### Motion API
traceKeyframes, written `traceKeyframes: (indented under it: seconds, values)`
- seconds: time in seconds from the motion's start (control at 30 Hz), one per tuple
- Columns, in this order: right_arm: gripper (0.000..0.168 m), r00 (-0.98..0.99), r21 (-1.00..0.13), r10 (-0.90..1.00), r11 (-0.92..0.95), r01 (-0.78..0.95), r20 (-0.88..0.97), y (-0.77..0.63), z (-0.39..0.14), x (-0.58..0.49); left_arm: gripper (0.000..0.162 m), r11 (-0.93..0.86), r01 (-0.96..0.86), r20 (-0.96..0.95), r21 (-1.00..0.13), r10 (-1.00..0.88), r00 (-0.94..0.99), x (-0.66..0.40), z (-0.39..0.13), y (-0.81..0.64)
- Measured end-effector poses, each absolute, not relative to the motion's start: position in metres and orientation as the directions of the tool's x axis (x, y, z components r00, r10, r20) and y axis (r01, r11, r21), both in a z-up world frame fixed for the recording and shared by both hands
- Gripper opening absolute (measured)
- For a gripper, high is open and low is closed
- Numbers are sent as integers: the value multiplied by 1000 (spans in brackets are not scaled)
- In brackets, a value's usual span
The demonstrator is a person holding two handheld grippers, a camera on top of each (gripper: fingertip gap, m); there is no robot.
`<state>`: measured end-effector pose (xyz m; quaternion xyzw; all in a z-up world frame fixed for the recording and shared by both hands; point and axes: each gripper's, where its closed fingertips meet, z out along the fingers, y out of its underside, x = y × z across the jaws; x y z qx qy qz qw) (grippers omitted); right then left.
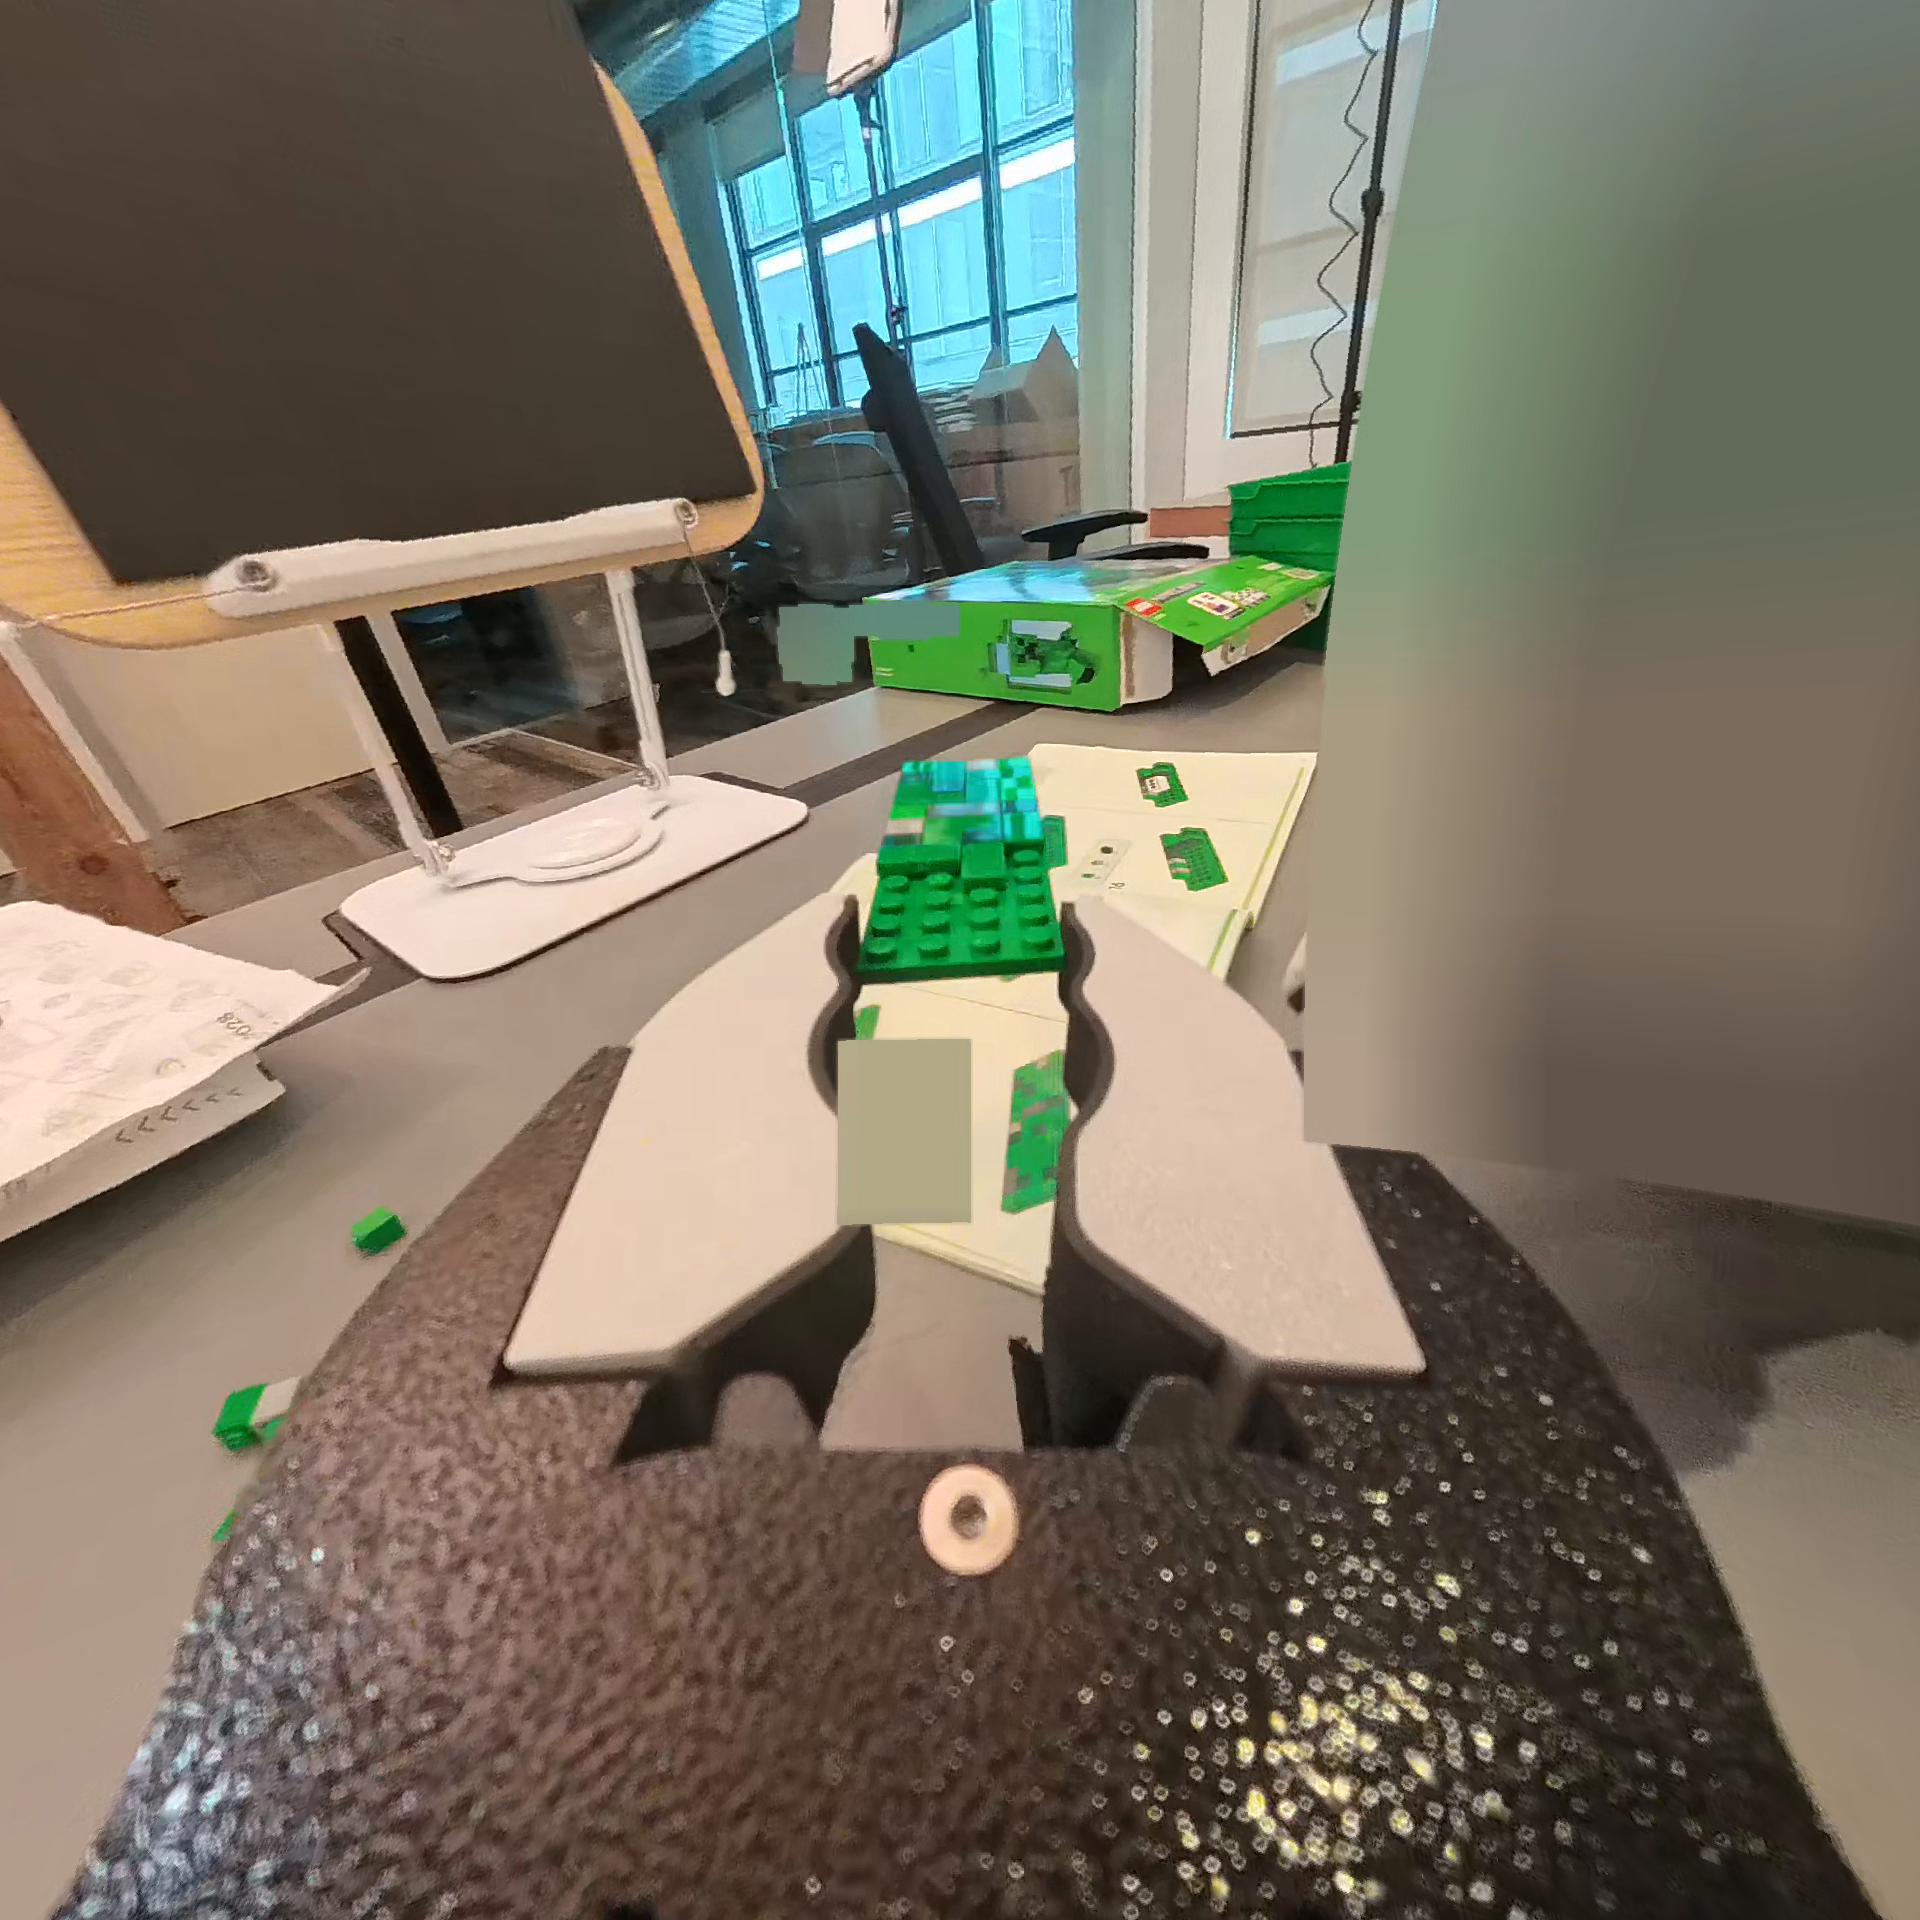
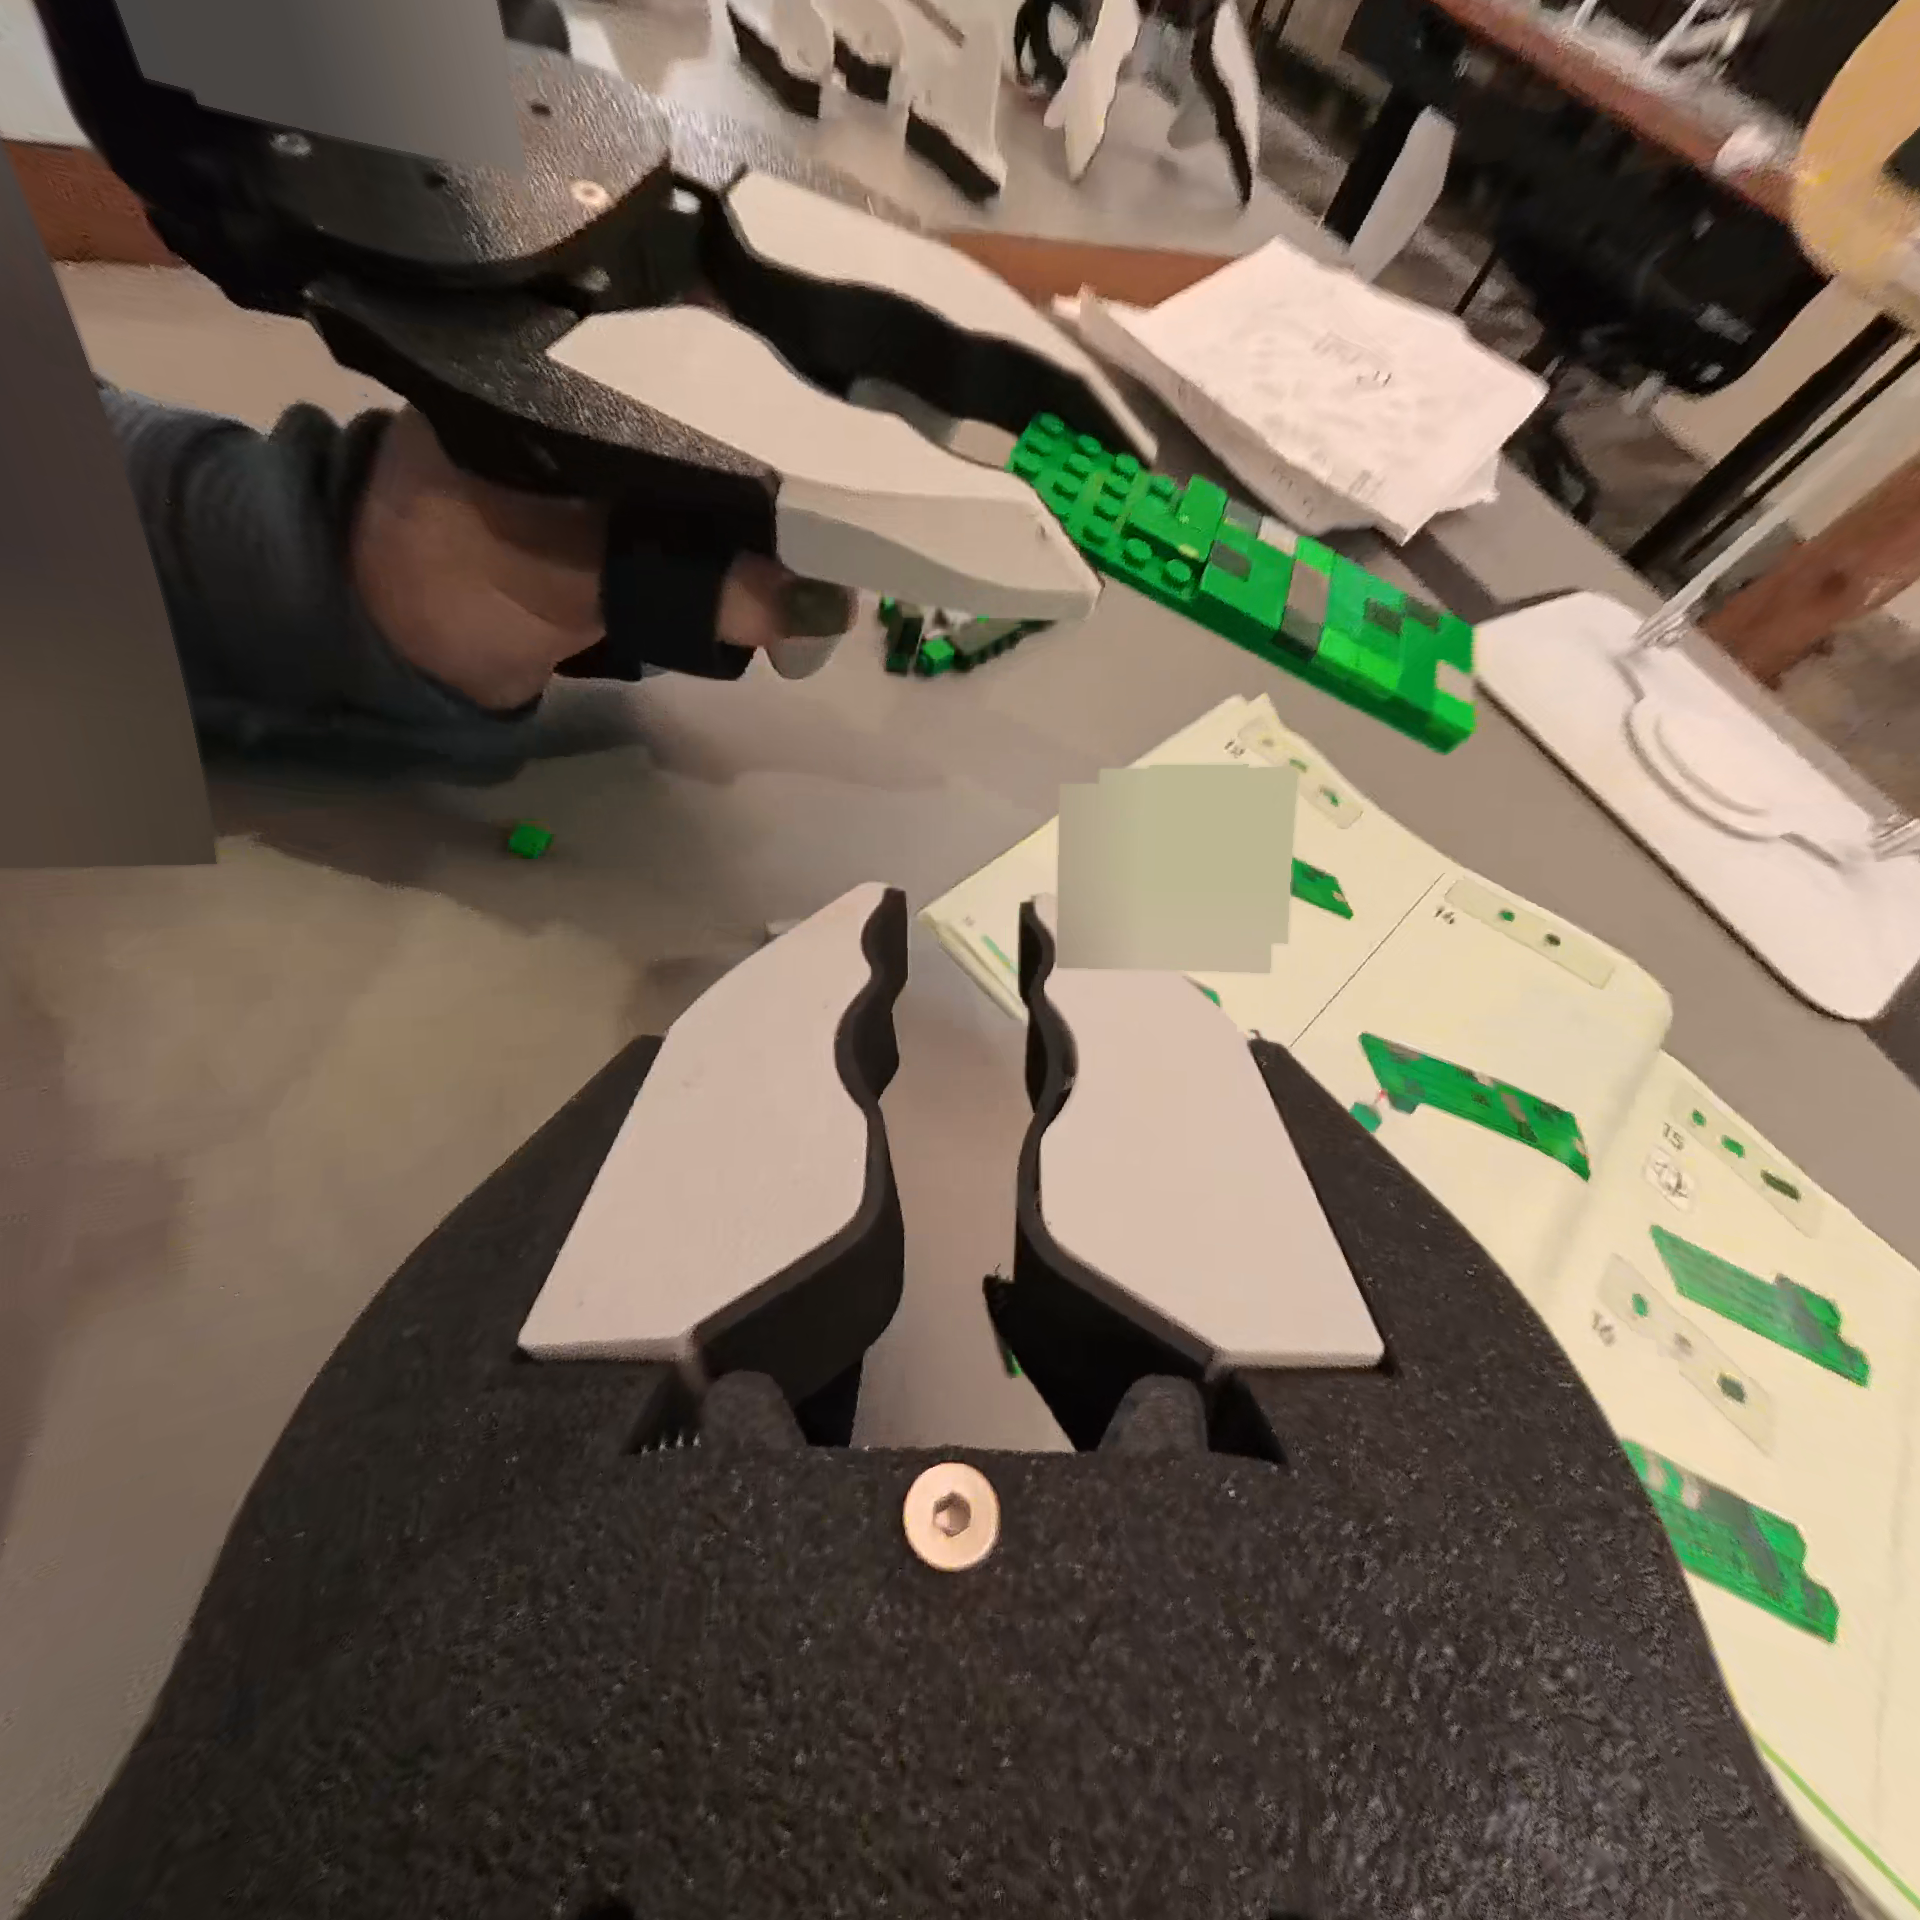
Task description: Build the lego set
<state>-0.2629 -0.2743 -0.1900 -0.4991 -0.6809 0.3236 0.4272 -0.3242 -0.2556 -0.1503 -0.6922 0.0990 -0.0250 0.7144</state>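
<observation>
A: What's the surface, and the room?

B: A grey table [image 1: 582,1049] in an office with tall windows [image 1: 914,239]. The open instruction booklet [image 2: 1475,1122] lies on it.

A: The tools?

B: Two. The left gripper [image 1: 961,925] clamps the near end of the long green lego build [image 1: 961,883], held above the booklet. The right gripper [image 2: 961,914] hovers at the booklet's near edge, fingers narrowly apart, holding nothing.

A: Counts?

B: One green lego box [image 1: 1049,644] beyond the booklet, one white tablet stand [image 1: 571,873] to its left, one white paper bag [image 1: 125,1039], and at least two loose green bricks [image 1: 376,1229].
</observation>
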Motion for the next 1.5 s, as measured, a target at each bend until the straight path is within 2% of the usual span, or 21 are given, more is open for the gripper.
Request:
traceKeyframes:
  seconds: [0.07,0.17,0.2,0.27,0.37,0.63,1.0,1.1,1.23,1.5]
  values:
    - [22,-151,-878,943,330,347,295,-277,-186,-263,36,47,-106,-112,-993,-157,981,-330,-148,-257]
    - [19,-302,-869,900,401,290,314,-303,-194,-264,36,62,-108,-114,-992,-106,988,-346,-142,-261]
    - [13,-355,-863,894,391,319,273,-314,-201,-265,36,66,-122,-127,-990,-76,989,-354,-140,-263]
    - [14,-421,-848,902,296,439,97,-334,-217,-268,36,68,-152,-154,-986,-14,988,-369,-136,-271]
    - [15,-415,-813,907,190,551,-70,-355,-233,-275,36,68,-189,-183,-980,79,980,-383,-131,-289]
    - [14,-315,-731,949,213,649,-3,-370,-260,-289,36,34,-289,-276,-957,204,939,-385,-134,-328]
    - [8,-263,-688,963,229,688,58,-371,-263,-299,36,34,-302,-288,-953,217,933,-383,-138,-333]
    - [7,-245,-715,964,244,656,105,-362,-256,-294,36,34,-287,-276,-957,189,943,-378,-140,-330]
    - [7,-122,-807,981,194,558,151,-323,-215,-270,36,34,-236,-232,-971,85,969,-346,-144,-313]
    - [7,199,-903,972,26,429,123,-239,-149,-158,36,52,-85,-95,-995,-254,962,-204,-152,-239]
